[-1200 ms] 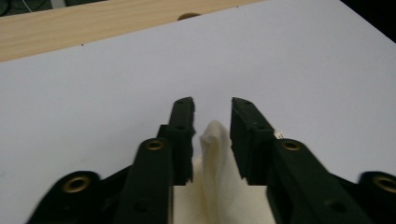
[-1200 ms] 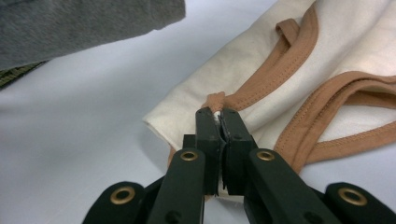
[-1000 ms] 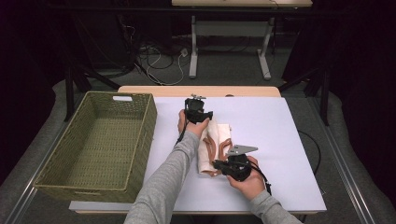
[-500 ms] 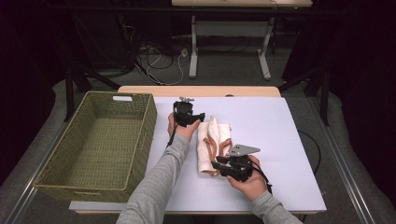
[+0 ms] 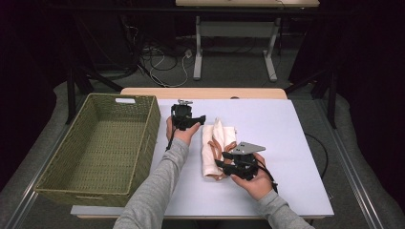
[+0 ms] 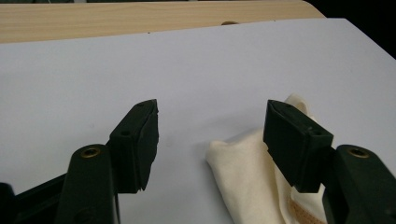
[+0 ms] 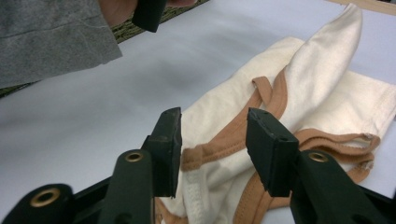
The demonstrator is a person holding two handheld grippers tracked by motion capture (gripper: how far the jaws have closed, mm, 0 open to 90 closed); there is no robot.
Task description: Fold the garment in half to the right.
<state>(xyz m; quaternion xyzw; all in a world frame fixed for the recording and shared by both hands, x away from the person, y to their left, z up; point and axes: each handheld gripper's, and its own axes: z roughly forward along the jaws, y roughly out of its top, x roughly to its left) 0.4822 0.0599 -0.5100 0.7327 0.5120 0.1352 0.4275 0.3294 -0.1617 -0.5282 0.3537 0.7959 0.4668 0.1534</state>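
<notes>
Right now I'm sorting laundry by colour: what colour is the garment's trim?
Tan-orange trim on a cream garment, clearest in the right gripper view.

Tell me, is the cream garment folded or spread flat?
Folded: the cream garment lies as a narrow bundle on the white table, layers overlapping, tan trim doubled over.

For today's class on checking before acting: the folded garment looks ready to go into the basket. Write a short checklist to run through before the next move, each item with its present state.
1. Left gripper free of cloth; its jaws have just been opening: ok.
2. Right gripper released; jaws have just been opening, cloth between them, not pinched: ok.
3. Garment folded compactly on the white mat: ok.
4. Basket has room: ok.
5. Garment's tan straps tucked in: not ok.
</notes>
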